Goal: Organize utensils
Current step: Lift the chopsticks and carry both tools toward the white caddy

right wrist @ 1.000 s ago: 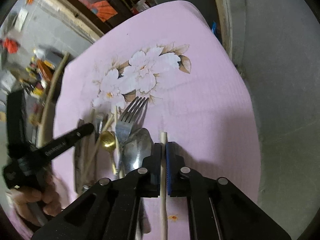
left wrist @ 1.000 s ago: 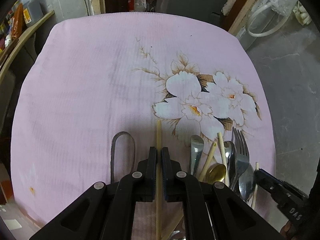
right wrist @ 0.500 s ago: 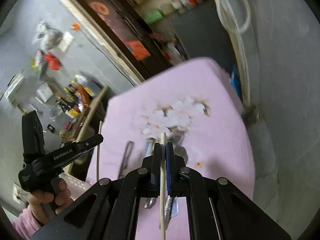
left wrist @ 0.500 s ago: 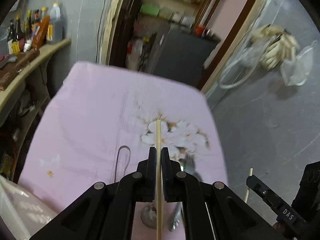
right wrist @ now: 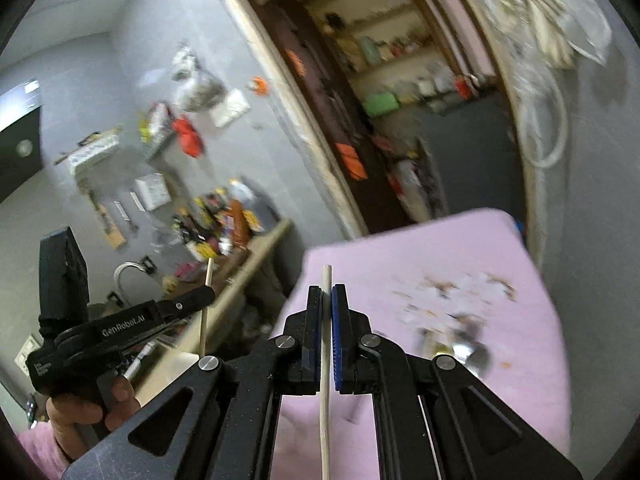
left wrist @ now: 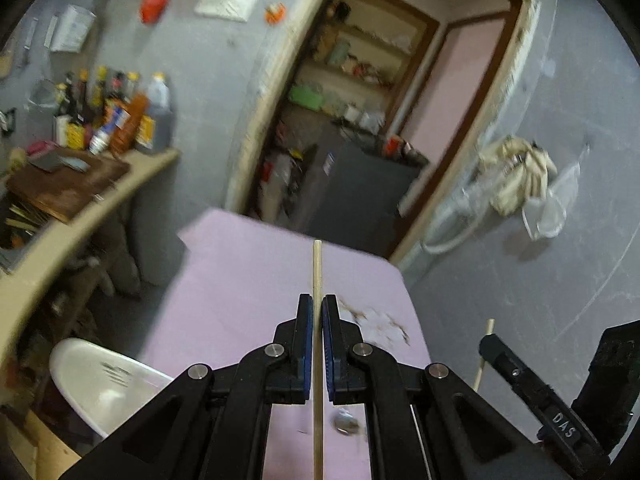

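The fingers of the left gripper (left wrist: pixel 317 308) are clamped on a pale chopstick (left wrist: pixel 317 276), and the fingers of the right gripper (right wrist: pixel 327 300) are clamped on a second chopstick (right wrist: pixel 326 280); each stick runs up between the blue pads and pokes out past the tips. A second ago both grippers sat low over the bench, stick ends among the pile of cutlery. Now both are lifted well clear and tipped up, so the wrist views take in the grey wall and the doorway, and the bench has dropped to the lower half of each view.

The bench (left wrist: pixel 240 280), under a pink flowered cloth, shows its far edge and both side edges, with bare cloth over most of the far part. To its left stands a long counter (left wrist: pixel 80 216) crowded with bottles (left wrist: pixel 116 120); to its right the grey floor lies open.

A white basin (left wrist: pixel 104 384) sits just off the bench's left near corner; what it holds cannot be told.

The remaining cutlery (right wrist: pixel 464 348), blurred, lies on the cloth below and to the right of the right gripper, a spoon bowl the clearest part. A hand (right wrist: pixel 92 404) with a pink sleeve grips the left gripper's handle.
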The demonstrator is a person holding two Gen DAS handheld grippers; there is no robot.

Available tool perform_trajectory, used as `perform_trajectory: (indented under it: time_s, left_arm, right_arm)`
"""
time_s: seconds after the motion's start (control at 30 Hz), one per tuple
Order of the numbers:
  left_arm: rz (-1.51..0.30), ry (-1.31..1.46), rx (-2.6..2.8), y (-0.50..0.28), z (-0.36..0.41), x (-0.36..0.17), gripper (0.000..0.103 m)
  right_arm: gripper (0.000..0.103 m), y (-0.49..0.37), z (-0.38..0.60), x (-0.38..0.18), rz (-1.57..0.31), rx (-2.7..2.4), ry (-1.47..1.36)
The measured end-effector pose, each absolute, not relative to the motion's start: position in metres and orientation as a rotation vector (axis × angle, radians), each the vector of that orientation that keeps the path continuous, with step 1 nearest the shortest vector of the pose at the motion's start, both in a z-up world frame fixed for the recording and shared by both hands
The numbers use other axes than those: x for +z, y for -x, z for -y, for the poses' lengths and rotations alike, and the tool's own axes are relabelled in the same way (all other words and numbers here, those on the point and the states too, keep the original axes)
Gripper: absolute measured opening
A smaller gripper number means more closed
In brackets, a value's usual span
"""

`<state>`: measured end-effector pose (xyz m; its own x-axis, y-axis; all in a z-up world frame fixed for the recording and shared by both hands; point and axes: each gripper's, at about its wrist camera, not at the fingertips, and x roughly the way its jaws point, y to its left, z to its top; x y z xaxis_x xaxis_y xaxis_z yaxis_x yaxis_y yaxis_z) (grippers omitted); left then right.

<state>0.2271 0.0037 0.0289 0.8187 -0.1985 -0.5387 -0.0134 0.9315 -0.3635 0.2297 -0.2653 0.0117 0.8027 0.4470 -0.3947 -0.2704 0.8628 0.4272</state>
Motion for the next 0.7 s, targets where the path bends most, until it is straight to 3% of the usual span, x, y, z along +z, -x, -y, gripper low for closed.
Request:
perform_trajectory:
  time_s: [0.3, 0.7]
  left_arm:
    - [-0.478, 0.352, -0.008, -0.229, -0.116, 0.050, 0.005]
    - [-0.384, 0.359, 0.000, -0.255, -0.158, -0.005, 0.005]
  right_arm:
    - [0.004, -0.236, 0.154, 0.046, -0.303, 0.479, -0.363]
    - [0.004, -0.245, 0.090, 0.014, -0.255, 0.354, -0.334]
